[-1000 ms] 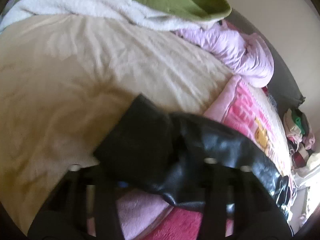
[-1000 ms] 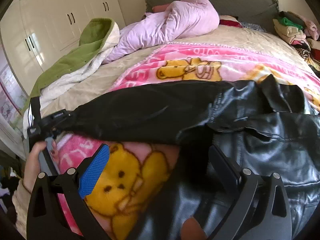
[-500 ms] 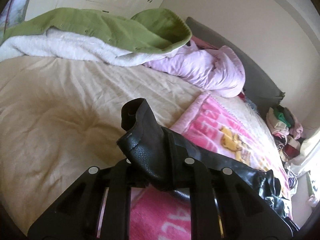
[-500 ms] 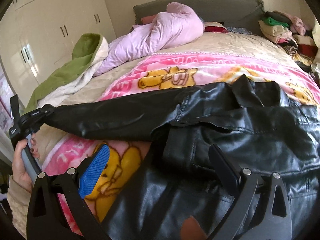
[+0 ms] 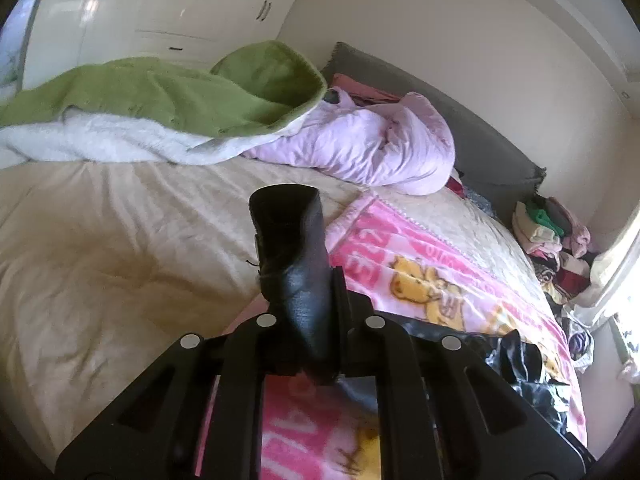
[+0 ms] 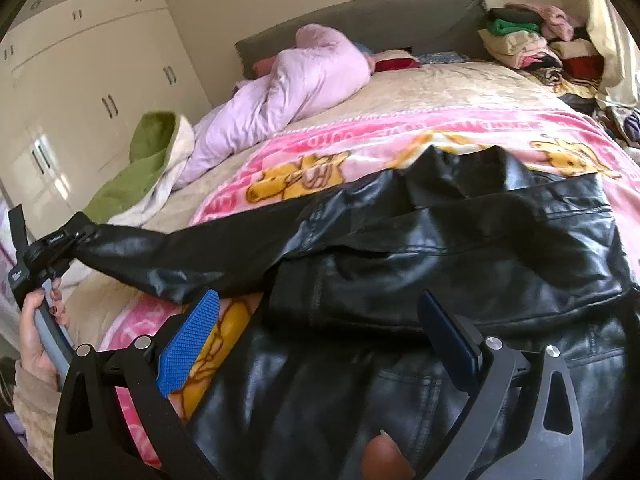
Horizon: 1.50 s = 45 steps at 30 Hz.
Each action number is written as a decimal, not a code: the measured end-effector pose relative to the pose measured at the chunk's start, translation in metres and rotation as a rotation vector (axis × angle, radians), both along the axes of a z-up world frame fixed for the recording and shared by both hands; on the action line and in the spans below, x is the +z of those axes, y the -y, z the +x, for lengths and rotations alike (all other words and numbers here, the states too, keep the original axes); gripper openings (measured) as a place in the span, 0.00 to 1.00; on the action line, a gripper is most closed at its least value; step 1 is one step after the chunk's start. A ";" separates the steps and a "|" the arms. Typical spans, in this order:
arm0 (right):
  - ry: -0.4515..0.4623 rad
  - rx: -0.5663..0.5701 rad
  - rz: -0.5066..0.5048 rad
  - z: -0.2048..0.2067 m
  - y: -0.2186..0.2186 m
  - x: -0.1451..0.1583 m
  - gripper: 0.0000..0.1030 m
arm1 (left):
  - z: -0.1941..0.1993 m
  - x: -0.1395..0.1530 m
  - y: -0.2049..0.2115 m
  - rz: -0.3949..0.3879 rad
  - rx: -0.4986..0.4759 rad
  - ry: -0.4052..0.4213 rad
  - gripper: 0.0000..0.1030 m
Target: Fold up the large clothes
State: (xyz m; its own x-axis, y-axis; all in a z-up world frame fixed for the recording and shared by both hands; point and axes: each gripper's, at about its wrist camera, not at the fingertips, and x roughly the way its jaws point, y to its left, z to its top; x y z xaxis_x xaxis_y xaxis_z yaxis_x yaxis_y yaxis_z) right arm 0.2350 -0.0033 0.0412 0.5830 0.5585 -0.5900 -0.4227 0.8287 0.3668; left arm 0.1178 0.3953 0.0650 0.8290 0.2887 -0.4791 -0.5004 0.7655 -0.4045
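Note:
A black leather jacket (image 6: 460,248) lies spread on the pink cartoon blanket (image 6: 360,148). My left gripper (image 5: 308,312) is shut on the cuff of the jacket's sleeve (image 5: 292,248), which sticks up between its fingers. In the right wrist view the left gripper (image 6: 60,248) holds that sleeve (image 6: 192,252) stretched out to the left, lifted off the bed. My right gripper (image 6: 320,332) is open and empty, low over the jacket's body, its blue pads (image 6: 188,336) on either side of the leather.
A cream bedspread (image 5: 100,248) covers the bed's left side. A green and white blanket (image 5: 160,104) and a lilac duvet (image 5: 360,148) lie near the grey headboard (image 6: 360,20). Stacked folded clothes (image 6: 528,40) sit at the far right. White wardrobes (image 6: 80,92) stand left.
My left gripper has lifted and tilted up with the sleeve cuff, pulling the sleeve straighter and out to the left. My right gripper has moved a little forward over the jacket, still open.

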 end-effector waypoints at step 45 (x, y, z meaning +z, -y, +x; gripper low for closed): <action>0.056 -0.280 0.167 -0.021 0.178 0.019 0.96 | 0.070 0.095 0.277 0.187 -0.479 0.160 0.04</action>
State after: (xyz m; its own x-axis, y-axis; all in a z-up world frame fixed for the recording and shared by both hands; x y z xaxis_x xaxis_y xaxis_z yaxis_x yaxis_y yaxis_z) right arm 0.2140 -0.1817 0.0604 0.7568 0.4579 -0.4665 -0.2102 0.8462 0.4896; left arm 0.1877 0.1188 0.1600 0.9471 -0.0711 -0.3129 -0.0211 0.9593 -0.2818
